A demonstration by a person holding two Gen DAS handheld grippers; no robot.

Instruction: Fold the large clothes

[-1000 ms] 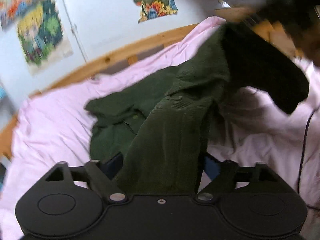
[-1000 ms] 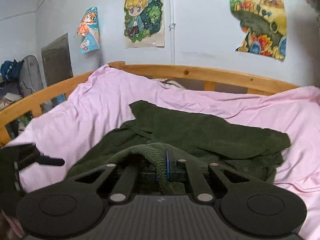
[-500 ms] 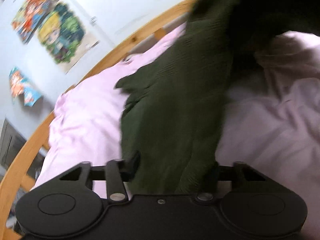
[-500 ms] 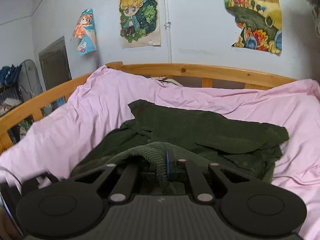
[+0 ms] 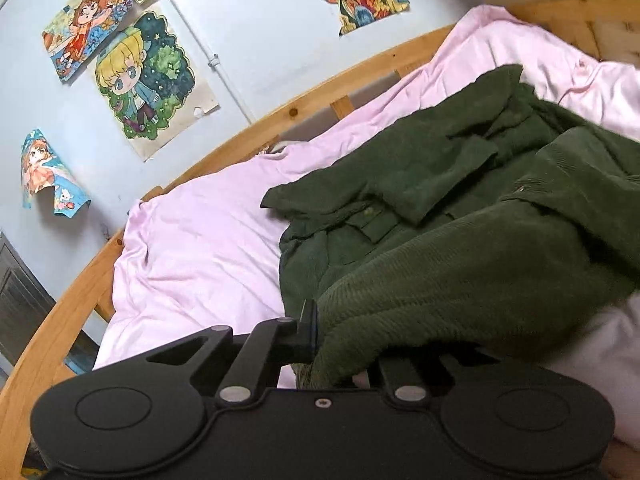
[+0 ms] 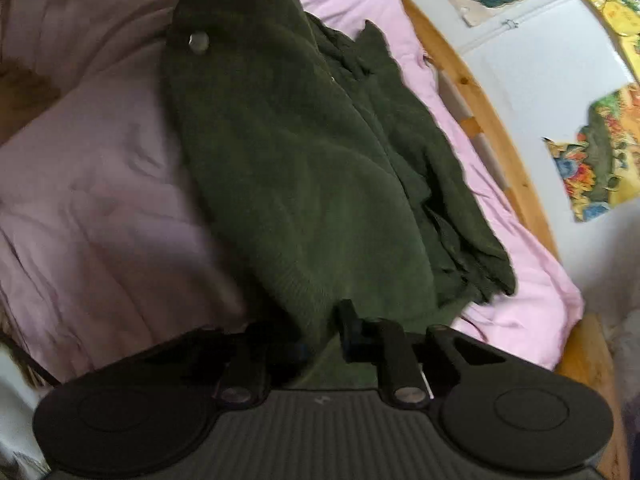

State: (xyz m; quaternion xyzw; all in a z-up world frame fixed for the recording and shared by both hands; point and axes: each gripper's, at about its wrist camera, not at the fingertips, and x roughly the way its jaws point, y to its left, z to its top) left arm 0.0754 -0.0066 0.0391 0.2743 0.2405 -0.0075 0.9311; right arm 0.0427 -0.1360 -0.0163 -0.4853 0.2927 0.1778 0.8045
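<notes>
1. Your dark green jacket (image 5: 460, 248) is ribbed corduroy cloth, matt, with a dull metal snap button (image 6: 199, 42).
2. Under the jacket, the pink bedsheet (image 5: 200, 248) is smooth cloth with a faint sheen, creased.
3. Beyond the sheet, the bed rail (image 5: 256, 132) is pale knotty wood, lightly glossy.
4. Your left gripper (image 5: 344, 344) is matt black plastic with bright metal pins.
5. Above the rail, the posters (image 5: 148, 84) are curling paper.

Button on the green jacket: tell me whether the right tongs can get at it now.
Probably not as things stand: the right tongs are shut on the green jacket's near edge. The button lies uncovered at the far end, so they would have to let go first.
</notes>
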